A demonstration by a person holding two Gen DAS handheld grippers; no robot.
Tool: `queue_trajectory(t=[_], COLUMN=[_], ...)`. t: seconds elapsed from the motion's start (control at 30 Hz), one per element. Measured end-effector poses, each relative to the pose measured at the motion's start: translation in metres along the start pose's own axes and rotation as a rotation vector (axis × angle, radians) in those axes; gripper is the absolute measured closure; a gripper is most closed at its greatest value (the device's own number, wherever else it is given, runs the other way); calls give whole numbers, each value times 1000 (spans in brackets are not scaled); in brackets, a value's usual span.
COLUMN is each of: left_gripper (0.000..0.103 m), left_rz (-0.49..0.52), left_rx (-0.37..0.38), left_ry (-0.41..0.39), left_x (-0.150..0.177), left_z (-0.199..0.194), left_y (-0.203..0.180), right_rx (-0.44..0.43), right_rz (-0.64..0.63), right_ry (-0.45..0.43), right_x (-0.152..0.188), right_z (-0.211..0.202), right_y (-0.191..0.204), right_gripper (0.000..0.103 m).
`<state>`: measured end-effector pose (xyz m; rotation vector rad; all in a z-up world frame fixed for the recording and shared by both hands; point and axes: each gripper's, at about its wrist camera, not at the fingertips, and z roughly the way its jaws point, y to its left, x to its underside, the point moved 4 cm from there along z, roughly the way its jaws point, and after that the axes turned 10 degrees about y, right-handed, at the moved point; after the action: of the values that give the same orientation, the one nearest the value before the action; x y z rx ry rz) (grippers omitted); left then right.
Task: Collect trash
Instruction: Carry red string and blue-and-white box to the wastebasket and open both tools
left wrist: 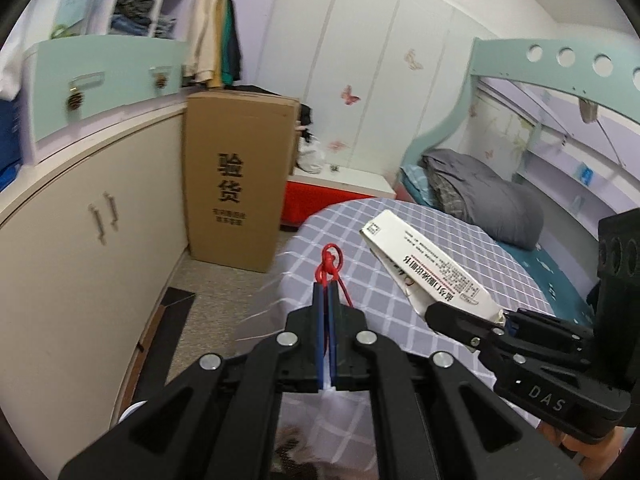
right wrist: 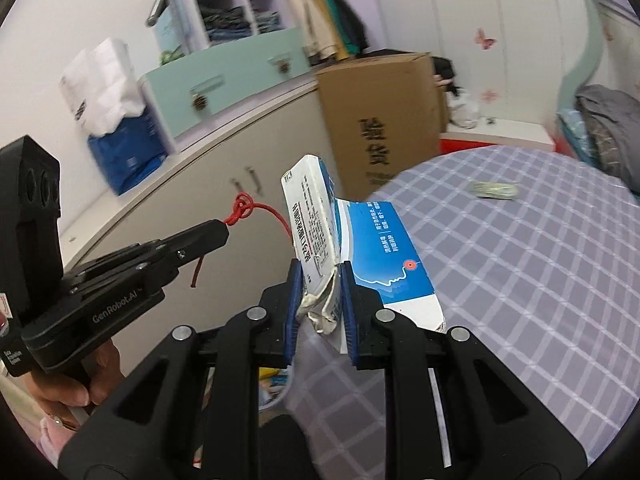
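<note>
Gripping a flattened carton (right wrist: 320,216), right claw (right wrist: 320,296) closed.

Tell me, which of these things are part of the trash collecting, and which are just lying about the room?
Part of the job:
- red string, pinched in the left gripper
- crumpled medicine box, clamped in the right gripper
- small wrapper on the checked table

Just lying about:
- cardboard box
- grey bedding
</note>
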<state>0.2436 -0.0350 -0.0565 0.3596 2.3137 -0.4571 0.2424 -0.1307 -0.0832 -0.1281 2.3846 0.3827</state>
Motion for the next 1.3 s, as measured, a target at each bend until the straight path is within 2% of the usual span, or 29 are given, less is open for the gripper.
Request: queue_trajectory(t=[0.23,0.47,0.73,0.9,1.1,1.17,1.2,1.23,1.3], left_gripper=[101,101,101,101,100,80,52,46,46], left_rz=[-85,-190,-330,-403,-463,-513,-543,-562,-590], left_rx=[-57,-114,-168,-190,-216,-210,-223,-239,-266], left_ry=[-8,29,150,221,313,370,399,404,405], left_x=[22,51,106,136,167,179,186,191,203], left_z=[-17,-15,11,38,65,76,80,81,80], left_y=[70,145,233,273,306,320,327,332,341], right_rx=[-72,-132,-162,-167,-182,-184,-190,-192,-193], right_rz=[-66,-115,-134,-137,-130,-120,-115,-112,-107], right_ry=[71,174,307,399,464,483,494,501,511], right_x=[1,13,33,59,80,87,90,92,98], right_z=[49,114,192,236,271,279,281,283,287], right_y=[58,110,145,159,171,173,173,173,175], right_gripper=[84,84,84,84,84,84,84,84,84])
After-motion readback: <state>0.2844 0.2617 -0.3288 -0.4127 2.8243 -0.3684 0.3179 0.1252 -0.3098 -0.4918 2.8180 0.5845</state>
